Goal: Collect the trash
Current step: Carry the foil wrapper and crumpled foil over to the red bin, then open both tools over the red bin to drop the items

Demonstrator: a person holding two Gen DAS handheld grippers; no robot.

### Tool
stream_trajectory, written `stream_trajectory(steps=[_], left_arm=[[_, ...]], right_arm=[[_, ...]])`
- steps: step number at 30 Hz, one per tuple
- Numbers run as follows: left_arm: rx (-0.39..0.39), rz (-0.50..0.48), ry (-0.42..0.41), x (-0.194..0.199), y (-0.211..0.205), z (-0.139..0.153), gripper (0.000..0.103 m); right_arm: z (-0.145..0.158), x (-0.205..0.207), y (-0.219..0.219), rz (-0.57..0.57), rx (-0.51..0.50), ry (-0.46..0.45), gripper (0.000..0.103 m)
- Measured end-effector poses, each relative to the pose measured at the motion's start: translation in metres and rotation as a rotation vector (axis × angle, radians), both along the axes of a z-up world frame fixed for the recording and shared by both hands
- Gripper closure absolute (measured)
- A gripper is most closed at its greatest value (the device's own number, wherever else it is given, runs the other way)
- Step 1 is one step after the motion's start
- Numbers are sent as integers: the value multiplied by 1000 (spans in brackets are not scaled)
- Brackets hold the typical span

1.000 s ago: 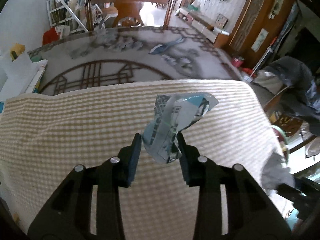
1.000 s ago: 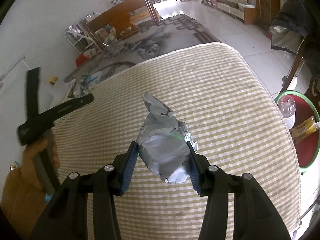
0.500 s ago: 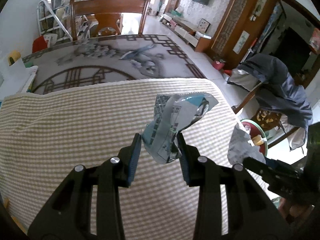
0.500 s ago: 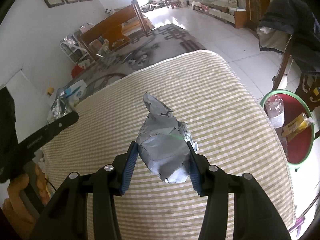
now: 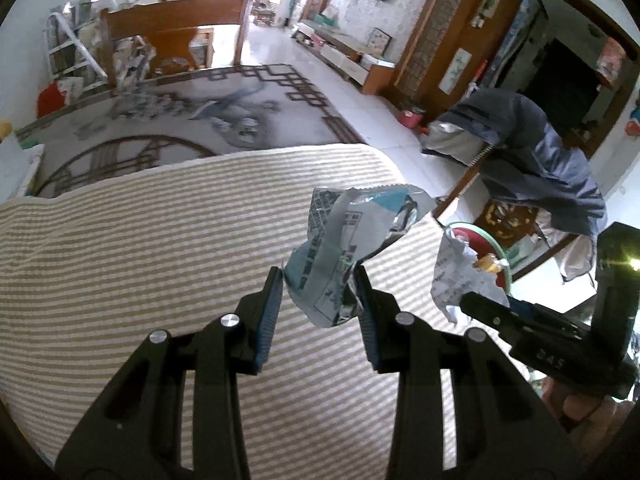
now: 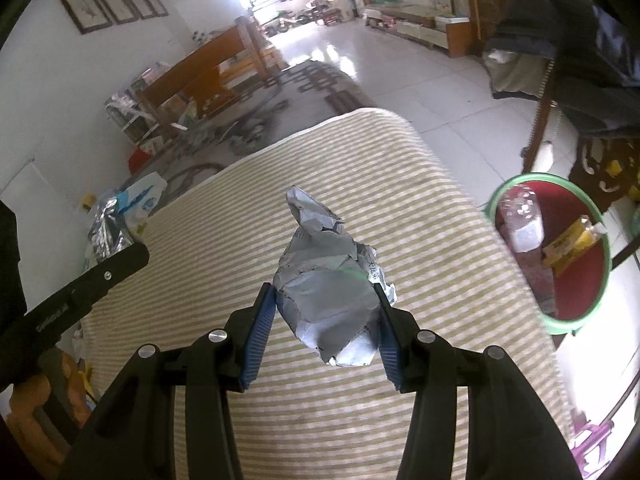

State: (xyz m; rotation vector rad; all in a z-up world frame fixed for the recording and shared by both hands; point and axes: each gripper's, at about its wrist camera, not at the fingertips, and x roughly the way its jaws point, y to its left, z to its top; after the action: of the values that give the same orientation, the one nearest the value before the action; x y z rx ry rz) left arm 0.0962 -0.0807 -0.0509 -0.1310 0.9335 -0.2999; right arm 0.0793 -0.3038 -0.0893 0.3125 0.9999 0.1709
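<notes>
The left gripper (image 5: 320, 280) pinches a crumpled blue-and-white wrapper (image 5: 352, 244) between its blue pads, the wrapper's torn top flaring up and to the right above the jaws, clear of the striped cloth (image 5: 140, 248) that covers the table below. The right gripper (image 6: 326, 300) pinches a crumpled grey wad (image 6: 328, 292) of packaging, its pads pressed against both sides and a twisted peak sticking up past the fingertips; this wad also hangs above the cloth and does not touch it. In the left wrist view the right gripper shows at the right, past the cloth's corner, with its grey wad in front of the bin (image 5: 490, 256). In the right wrist view the left gripper's black body reaches in from the left, over the cloth's left edge, with part of a hand under it. The bin, green-rimmed and red inside (image 6: 576, 280), stands on the floor just beyond the cloth's right edge. Inside it lie a clear plastic bottle (image 6: 522, 220) and a yellow packet (image 6: 572, 244), side by side. Beyond the cloth's far edge lies a patterned grey rug (image 5: 180, 120), with a wooden bench (image 5: 176, 32) behind it. To the right of the cloth, behind the bin, a dark jacket (image 5: 532, 160) drapes over a chair.
</notes>
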Motion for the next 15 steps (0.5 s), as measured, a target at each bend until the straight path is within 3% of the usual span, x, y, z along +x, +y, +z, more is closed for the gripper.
stream_trajectory(steps=[8, 15], left_arm=[[-40, -158, 29, 6, -83, -5, 68], [-49, -304, 76, 21, -184, -19, 68]], right_arm=[[-3, -7, -92, -178, -30, 6, 56], [-10, -9, -182, -306, -55, 27, 56]])
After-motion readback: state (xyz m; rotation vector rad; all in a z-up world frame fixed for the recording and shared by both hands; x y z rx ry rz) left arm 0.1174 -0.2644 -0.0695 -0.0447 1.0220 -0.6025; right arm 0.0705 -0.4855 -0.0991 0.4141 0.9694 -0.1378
